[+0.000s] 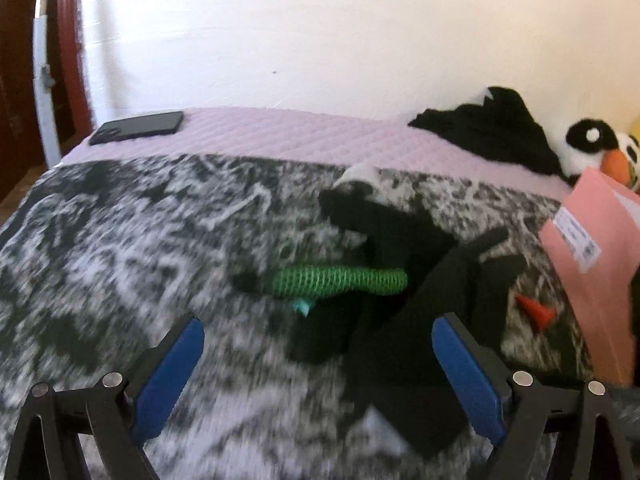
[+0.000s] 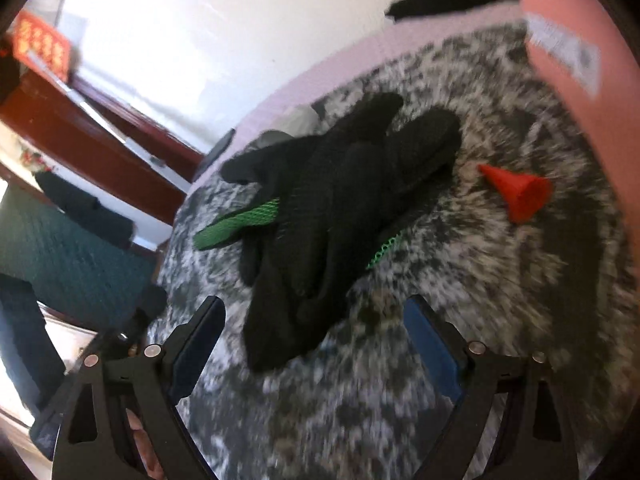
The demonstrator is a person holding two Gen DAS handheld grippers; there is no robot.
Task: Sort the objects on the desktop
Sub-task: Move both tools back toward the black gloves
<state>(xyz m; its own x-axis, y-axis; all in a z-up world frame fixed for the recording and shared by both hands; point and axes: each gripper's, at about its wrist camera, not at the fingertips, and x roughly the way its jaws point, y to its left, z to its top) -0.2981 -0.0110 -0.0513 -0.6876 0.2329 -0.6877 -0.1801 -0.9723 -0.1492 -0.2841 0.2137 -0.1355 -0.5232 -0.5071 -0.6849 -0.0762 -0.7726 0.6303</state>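
A pile of black gloves [image 1: 392, 280] lies on a black-and-white speckled blanket [image 1: 120, 248], with a green knitted mesh piece [image 1: 340, 280] across it. A small red cone [image 1: 536, 312] sits to the right of the pile. My left gripper [image 1: 318, 328] stands open just short of the gloves, nothing between its blue pads. In the right wrist view the black gloves [image 2: 340, 200] fill the middle, the green mesh [image 2: 236, 228] pokes out at their left, and the red cone [image 2: 520, 194] lies to the right. My right gripper [image 2: 314, 308] is open, the glove pile's near end between its fingertips.
A pink envelope [image 1: 600, 264] stands at the right edge, also the pink envelope [image 2: 568, 32] in the right wrist view. A dark phone [image 1: 138, 127] lies on the pink quilt [image 1: 280, 132] at the back left. Black cloth [image 1: 492, 128] and a plush penguin [image 1: 592, 148] sit back right.
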